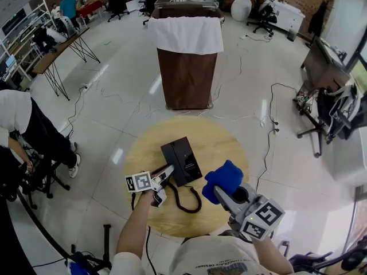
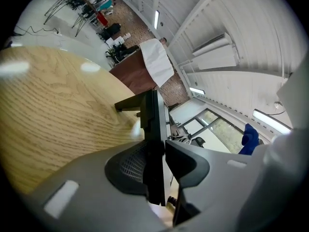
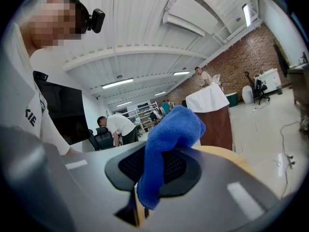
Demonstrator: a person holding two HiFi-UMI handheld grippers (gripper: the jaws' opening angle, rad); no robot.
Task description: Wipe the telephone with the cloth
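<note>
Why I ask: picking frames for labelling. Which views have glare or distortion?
Head view: light streaks glare on the floor, edges bend. Left gripper view: bright patches on the table, dark corners. Right gripper view: cloth sharp, corners dark.

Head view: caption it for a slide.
Left gripper fingers straddle telephone on round table; right gripper holds blue cloth.

Black telephone (image 1: pixel 181 161); bunched blue cloth (image 1: pixel 223 179) nearby.
</note>
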